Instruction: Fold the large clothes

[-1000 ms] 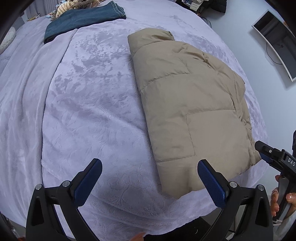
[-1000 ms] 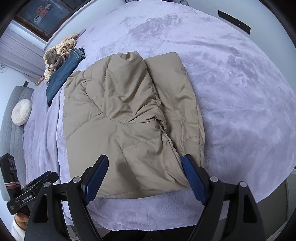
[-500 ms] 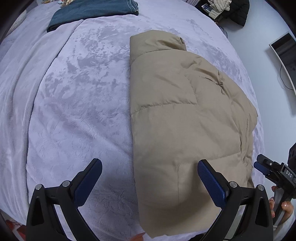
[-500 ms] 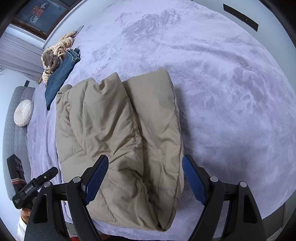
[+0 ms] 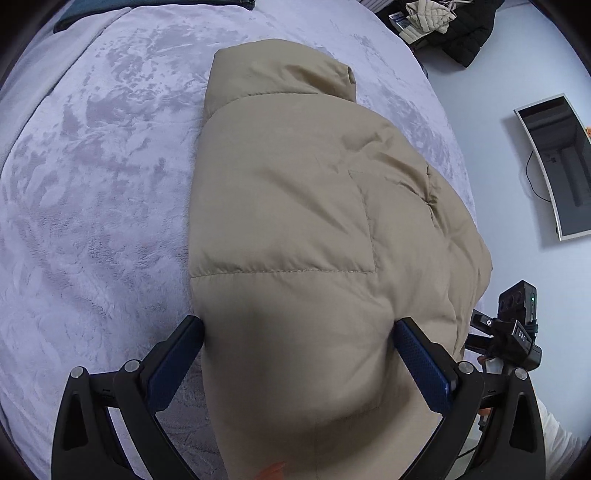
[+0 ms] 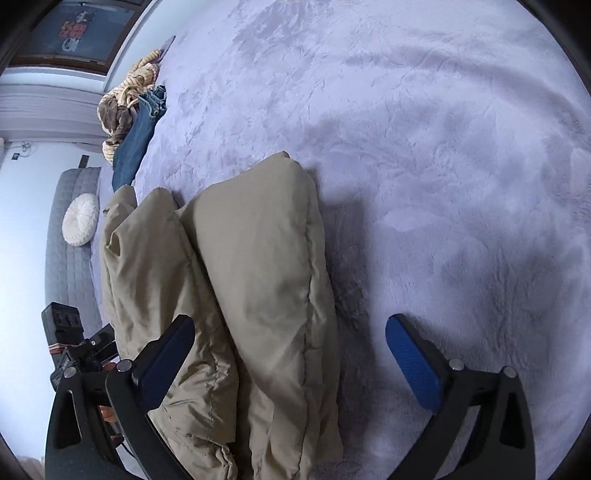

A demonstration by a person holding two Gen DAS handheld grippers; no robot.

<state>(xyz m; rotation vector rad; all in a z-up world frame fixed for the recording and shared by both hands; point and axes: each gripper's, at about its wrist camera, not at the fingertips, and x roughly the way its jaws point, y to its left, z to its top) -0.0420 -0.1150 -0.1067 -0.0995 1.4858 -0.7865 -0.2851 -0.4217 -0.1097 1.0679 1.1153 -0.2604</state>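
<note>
A beige puffer jacket (image 5: 295,206), folded lengthwise, lies on the lavender blanket (image 5: 92,221) with its collar at the far end. My left gripper (image 5: 299,325) stands open low over the jacket's near end, whose padded bulk fills the gap between the blue pads (image 5: 177,362). In the right wrist view the jacket (image 6: 258,266) shows two thick folds. My right gripper (image 6: 290,325) is open and its jaws are opening wider. The jacket's right fold lies between them, close to the left finger, with bare blanket by the right pad (image 6: 413,365).
Folded jeans (image 6: 138,136) and a striped garment (image 6: 125,96) lie at the bed's far edge. A grey quilted seat (image 6: 62,266) with a round white cushion (image 6: 80,219) stands beyond. A dark clothes pile (image 5: 454,26) and a framed panel (image 5: 557,162) are beside the bed.
Both grippers have come down and forward onto the jacket's near end. It now sits between the left pads, and the right jaws have spread wider.
</note>
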